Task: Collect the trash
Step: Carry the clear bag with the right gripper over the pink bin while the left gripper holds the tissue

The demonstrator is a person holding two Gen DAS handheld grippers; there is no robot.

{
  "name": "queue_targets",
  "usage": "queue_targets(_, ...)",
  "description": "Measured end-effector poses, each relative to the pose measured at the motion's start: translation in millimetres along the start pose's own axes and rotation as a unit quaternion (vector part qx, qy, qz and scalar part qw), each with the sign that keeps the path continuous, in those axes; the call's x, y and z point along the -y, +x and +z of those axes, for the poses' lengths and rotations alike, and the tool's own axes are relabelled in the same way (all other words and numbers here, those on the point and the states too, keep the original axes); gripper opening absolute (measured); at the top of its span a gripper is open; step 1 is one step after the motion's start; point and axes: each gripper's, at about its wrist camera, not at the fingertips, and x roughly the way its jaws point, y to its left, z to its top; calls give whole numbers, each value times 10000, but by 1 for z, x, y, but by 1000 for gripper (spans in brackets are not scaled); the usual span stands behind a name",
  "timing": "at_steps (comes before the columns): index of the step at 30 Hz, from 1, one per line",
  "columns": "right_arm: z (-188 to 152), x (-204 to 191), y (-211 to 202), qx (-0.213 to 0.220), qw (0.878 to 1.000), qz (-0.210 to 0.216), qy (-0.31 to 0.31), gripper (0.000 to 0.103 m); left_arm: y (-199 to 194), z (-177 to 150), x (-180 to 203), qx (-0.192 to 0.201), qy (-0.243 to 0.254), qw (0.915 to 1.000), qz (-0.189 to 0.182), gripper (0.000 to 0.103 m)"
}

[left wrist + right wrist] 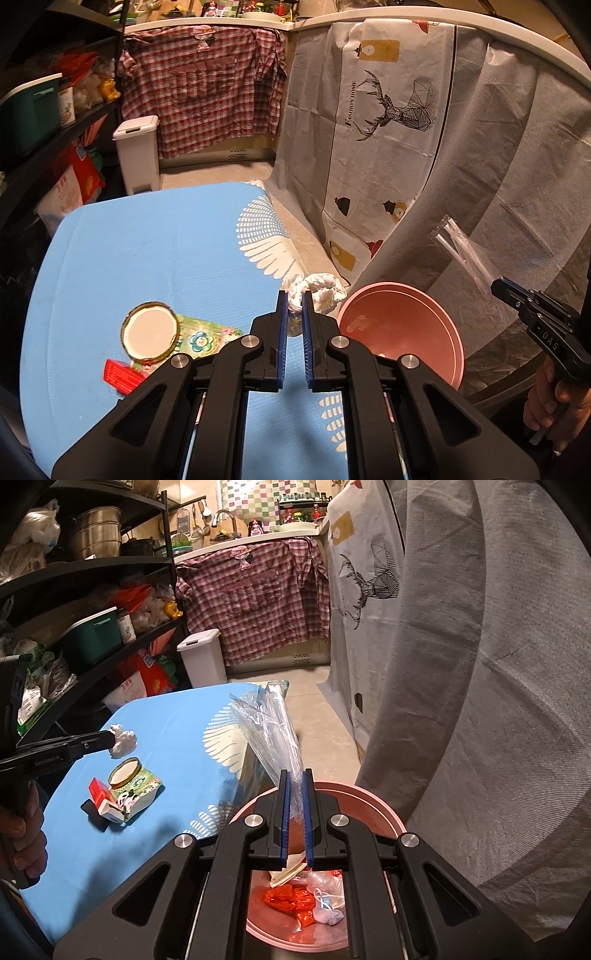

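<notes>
Your right gripper (294, 775) pinches the crinkled clear plastic wrapper (271, 723) above the round pink bin (391, 818), ready to drop; your left gripper (294, 295) clamps the crumpled white tissue (317, 291) beside it.

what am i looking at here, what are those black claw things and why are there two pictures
Each black claw is a hand-held gripper that a person works by a handle, with a camera looking along its two blue-padded fingers. One picture comes from the left hand-held gripper, one from the right hand-held gripper.

The left one is shut on a crumpled white tissue. The right one is shut on a clear plastic wrapper, above a pink bin that already holds red and clear scraps.

On the blue table lie a jar lid, a green packet and a small red box.
</notes>
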Motion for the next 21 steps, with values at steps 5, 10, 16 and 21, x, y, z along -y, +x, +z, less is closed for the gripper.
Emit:
queue_targets(5, 0, 4, 2, -26, 10000, -47, 55, 7, 4, 0, 6, -21, 50, 10000, -47, 8)
queue_targets(10, -1, 7, 3, -58, 9999, -98, 93, 7, 10, 0, 15, -26, 120, 9998, -129, 8)
queue_targets(16, -1, 13, 8, -151, 9996, -155, 177, 7, 17, -1, 29, -65, 207, 9994, -260, 8)
queue_targets(21, -1, 17, 12, -209, 9993, -187, 238, 7, 26, -6, 45, -159, 365, 9985, -374, 8)
